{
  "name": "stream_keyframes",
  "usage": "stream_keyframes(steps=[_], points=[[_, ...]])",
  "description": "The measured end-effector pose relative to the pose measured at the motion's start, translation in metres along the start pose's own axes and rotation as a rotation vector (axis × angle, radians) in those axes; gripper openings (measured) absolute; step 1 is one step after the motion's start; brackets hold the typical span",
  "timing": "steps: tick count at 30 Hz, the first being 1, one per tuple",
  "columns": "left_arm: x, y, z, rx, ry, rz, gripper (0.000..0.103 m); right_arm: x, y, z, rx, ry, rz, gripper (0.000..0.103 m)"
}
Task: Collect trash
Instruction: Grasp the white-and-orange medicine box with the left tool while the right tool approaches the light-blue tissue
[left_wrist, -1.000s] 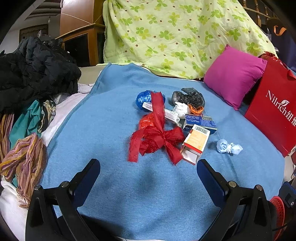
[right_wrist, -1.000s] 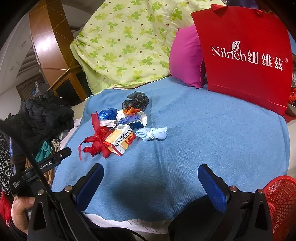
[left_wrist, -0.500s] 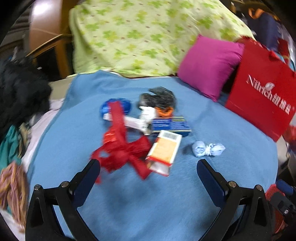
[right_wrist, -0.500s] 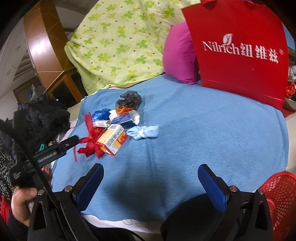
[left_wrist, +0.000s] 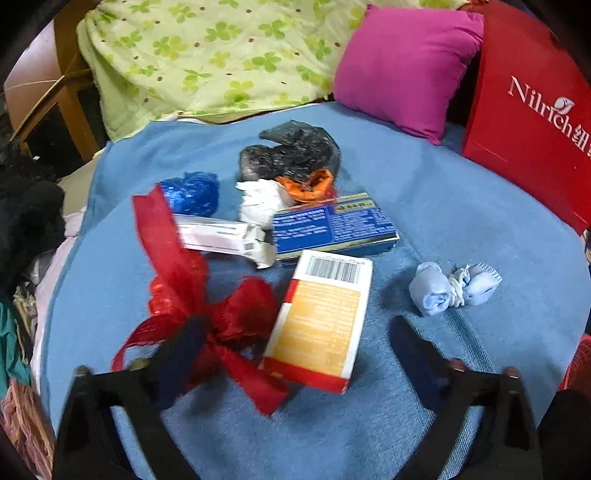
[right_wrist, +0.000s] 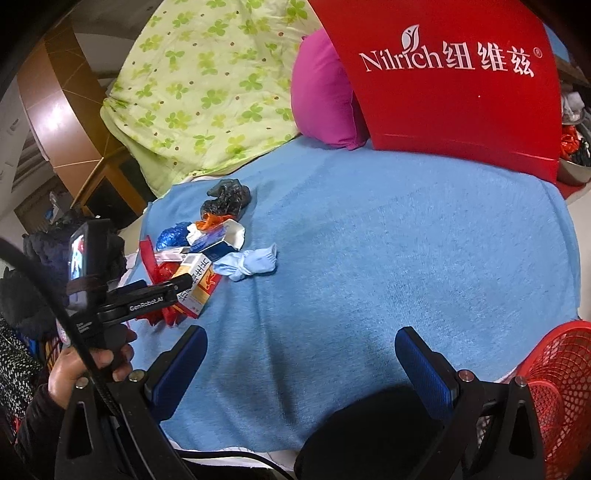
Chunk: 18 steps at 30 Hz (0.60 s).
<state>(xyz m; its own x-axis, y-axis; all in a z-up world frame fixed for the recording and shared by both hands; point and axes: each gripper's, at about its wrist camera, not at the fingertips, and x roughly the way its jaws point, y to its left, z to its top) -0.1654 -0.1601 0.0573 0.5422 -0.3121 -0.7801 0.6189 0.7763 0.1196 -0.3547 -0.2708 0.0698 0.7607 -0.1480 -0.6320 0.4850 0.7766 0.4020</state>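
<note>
Red bag (right_wrist: 454, 74) reads "Nilrich". Trash sits piled on the blue blanket (right_wrist: 388, 240): an orange box (left_wrist: 319, 321) with a barcode, a red bow (left_wrist: 207, 314), a blue box (left_wrist: 332, 225). Left tongs (left_wrist: 291, 350) hang wide open around the orange box. Right tongs (right_wrist: 301, 354) gape wide, holding nothing, beside a red basket (right_wrist: 554, 391).

Left tongs (left_wrist: 291, 354), jaws wide, over orange carton (left_wrist: 320, 321) beside red bow (left_wrist: 207, 314)

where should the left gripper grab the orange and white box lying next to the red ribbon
Probably across its two long side edges near the end closest to you. The orange and white box lies flat and lengthwise between the open left gripper fingers, so come straight ahead and down, keeping clear of the red ribbon against its left edge.
</note>
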Motion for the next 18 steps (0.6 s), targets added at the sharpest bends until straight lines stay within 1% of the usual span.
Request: stream_keyframes(steps=[1, 2, 3, 6, 9, 12, 14, 17, 18], points=[[0.004, -0.003, 0.000, 0.012, 0.015, -0.012, 0.073, 0.001, -0.001, 0.001, 0.002, 0.001, -0.003, 0.103], [0.009, -0.005, 0.000, 0.019, 0.033, -0.034, 0.054, 0.002, -0.002, 0.001, 0.003, 0.002, -0.005, 0.103], [0.012, -0.006, -0.001, 0.017, 0.049, -0.054, 0.053, 0.003, -0.002, 0.001, 0.004, 0.004, -0.007, 0.103], [0.007, -0.005, -0.003, -0.006, 0.024, -0.082, 0.049, 0.006, 0.000, 0.003, -0.002, 0.009, -0.018, 0.103], [-0.015, 0.004, -0.002, -0.064, -0.038, -0.117, 0.049, 0.009, 0.003, 0.004, -0.015, 0.013, -0.030, 0.103], [-0.048, 0.017, -0.003, -0.114, -0.125, -0.135, 0.049, 0.015, 0.008, 0.008, -0.032, 0.021, -0.032, 0.103], [-0.072, 0.028, -0.006, -0.141, -0.186, -0.120, 0.049, 0.020, 0.017, 0.013, -0.060, 0.023, -0.031, 0.103], [-0.098, 0.050, -0.012, -0.197, -0.246, -0.092, 0.049, 0.034, 0.035, 0.024, -0.115, 0.023, -0.028, 0.103], [-0.104, 0.060, -0.016, -0.219, -0.262, -0.071, 0.049, 0.038, 0.040, 0.027, -0.128, 0.024, -0.025, 0.103]])
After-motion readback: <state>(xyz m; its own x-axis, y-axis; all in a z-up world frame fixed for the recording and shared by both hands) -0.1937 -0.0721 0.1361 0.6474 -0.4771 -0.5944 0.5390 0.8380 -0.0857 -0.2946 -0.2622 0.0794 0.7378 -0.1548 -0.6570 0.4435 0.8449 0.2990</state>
